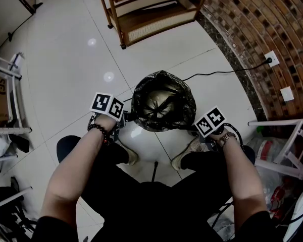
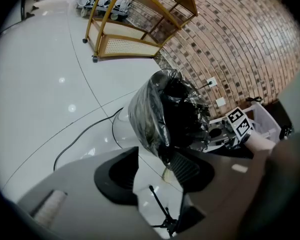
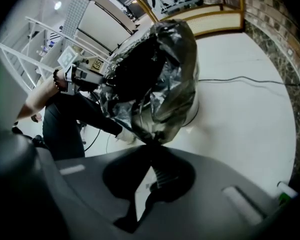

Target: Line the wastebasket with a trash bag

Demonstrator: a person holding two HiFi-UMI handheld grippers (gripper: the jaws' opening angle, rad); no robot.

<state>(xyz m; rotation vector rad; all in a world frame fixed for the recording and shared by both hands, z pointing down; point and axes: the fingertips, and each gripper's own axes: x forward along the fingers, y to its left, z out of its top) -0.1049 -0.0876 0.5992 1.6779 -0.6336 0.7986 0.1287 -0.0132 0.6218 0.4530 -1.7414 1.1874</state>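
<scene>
Right hand-held gripper (image 3: 151,154) is pinching the shiny black plastic trash bag (image 1: 164,105) on the round white wastebasket (image 2: 120,126); left hand-held gripper (image 2: 156,170) is hanging half open beside the bag's other edge.

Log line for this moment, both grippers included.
trash bag draped over wastebasket | left gripper open, bag edge at its tip | right gripper shut on bag edge

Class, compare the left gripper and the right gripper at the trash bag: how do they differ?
The left gripper stands with jaws apart, floor showing between; the right gripper is shut. The left gripper has the edge of the trash bag beside one pad; the right gripper pinches a fold of it. Both point down at the rim of the wastebasket.
</scene>
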